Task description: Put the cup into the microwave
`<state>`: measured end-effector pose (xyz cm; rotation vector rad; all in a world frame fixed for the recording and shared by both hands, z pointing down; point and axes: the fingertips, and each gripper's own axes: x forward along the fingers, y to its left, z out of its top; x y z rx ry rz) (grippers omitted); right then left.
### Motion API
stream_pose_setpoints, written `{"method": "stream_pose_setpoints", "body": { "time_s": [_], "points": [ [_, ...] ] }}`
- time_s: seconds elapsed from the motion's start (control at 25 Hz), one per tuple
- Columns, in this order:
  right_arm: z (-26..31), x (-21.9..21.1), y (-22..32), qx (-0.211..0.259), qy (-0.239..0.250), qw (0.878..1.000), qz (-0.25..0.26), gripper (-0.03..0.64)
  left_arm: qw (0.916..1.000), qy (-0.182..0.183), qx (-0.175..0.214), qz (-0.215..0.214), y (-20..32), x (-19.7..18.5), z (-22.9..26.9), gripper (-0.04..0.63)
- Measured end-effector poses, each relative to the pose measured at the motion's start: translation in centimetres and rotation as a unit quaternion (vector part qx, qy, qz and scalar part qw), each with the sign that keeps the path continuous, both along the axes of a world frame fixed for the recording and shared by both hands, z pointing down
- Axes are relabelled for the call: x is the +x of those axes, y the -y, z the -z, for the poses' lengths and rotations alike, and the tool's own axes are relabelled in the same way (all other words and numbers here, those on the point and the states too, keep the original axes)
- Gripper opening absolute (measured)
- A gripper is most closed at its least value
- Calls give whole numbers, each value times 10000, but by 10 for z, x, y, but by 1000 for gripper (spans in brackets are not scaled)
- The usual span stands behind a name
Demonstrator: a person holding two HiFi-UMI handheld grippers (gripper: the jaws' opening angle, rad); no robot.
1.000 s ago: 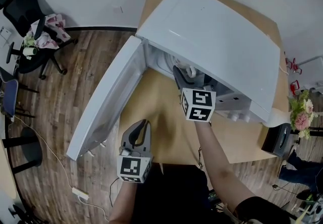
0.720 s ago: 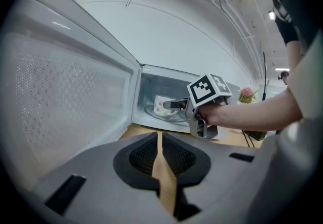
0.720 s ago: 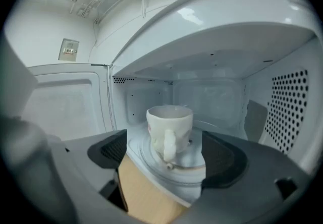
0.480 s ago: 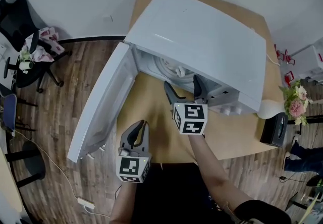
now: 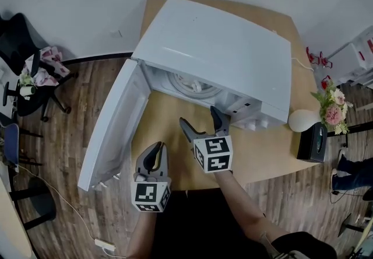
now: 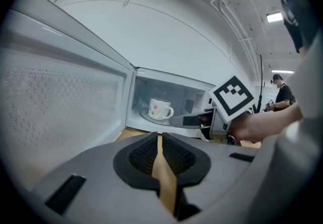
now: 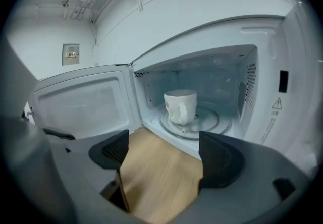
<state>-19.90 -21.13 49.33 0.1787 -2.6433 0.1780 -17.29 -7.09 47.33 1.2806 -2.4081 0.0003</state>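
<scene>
The cup (image 7: 180, 106) stands upright on the turntable (image 7: 212, 120) inside the microwave (image 5: 215, 53), whose door (image 5: 113, 126) hangs wide open. Just in front of the microwave's opening, the right gripper (image 5: 199, 118) hovers over the table (image 5: 166, 113), jaws spread wide and empty. The left gripper (image 5: 156, 150) hangs further out from the microwave, jaws pressed almost together on nothing

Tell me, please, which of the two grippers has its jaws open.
The right gripper: its jaws stand wide apart, empty, facing the cup in the microwave. The left gripper has its jaws closed together.
</scene>
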Motion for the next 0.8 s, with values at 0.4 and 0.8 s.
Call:
{"method": "stream_pose_setpoints", "body": {
  "time_s": [0.4,0.8],
  "points": [
    [1,70,-18,-360,-214,9991,-69,417,9995,-72,94,-277,13,5,8,8],
    [40,119,33,-141,204,9961,-843,98,9939,51,388,-1032,63,25,37,8]
  ]
}}
